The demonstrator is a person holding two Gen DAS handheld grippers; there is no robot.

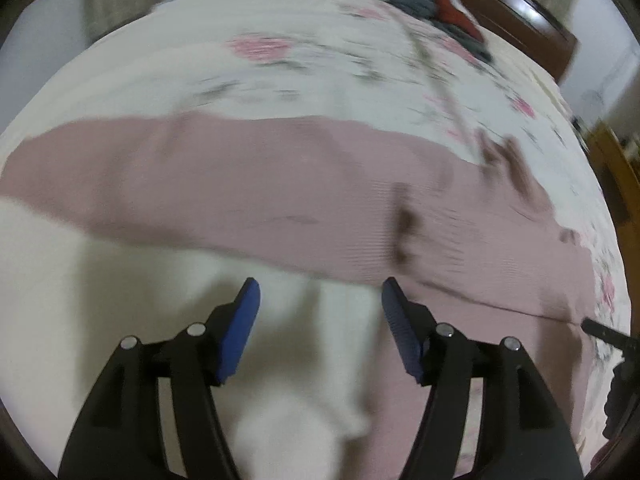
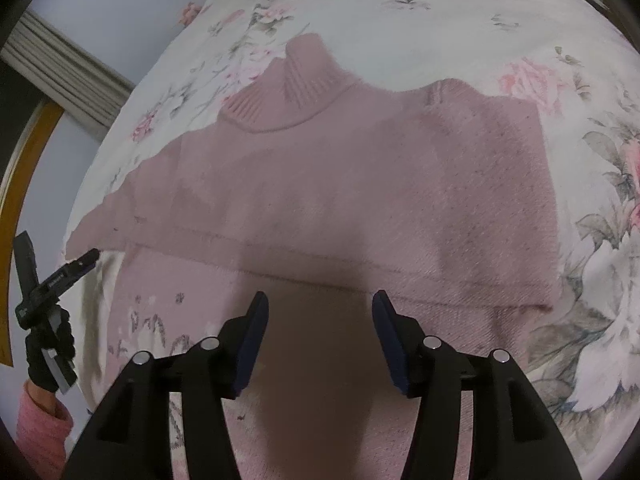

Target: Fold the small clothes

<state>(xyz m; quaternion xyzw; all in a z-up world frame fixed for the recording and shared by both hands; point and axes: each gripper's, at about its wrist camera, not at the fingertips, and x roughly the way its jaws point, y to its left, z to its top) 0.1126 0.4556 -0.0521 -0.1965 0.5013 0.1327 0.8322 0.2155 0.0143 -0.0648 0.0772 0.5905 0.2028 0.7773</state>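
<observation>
A dusty pink knit sweater [image 2: 360, 200] with a ribbed turtleneck collar [image 2: 296, 88] lies on a floral bedspread [image 2: 480, 32], its upper half folded down across the body. My right gripper [image 2: 320, 304] hovers open just above the fold's lower edge, nothing between its blue pads. In the blurred left wrist view the same pink sweater [image 1: 260, 184] stretches across the middle, and my left gripper [image 1: 320, 292] is open over white fabric [image 1: 300, 360] at its near edge. The left gripper [image 2: 56, 276] shows from the side in the right wrist view, held by a gloved hand.
A pile of dark grey and red clothes [image 1: 432, 4] lies at the far end of the bed. A wooden bed frame [image 1: 532, 28] runs along the far right. A pink sleeve [image 2: 40, 428] of the person shows at lower left. The right gripper's tip [image 1: 608, 332] pokes in at the left view's right edge.
</observation>
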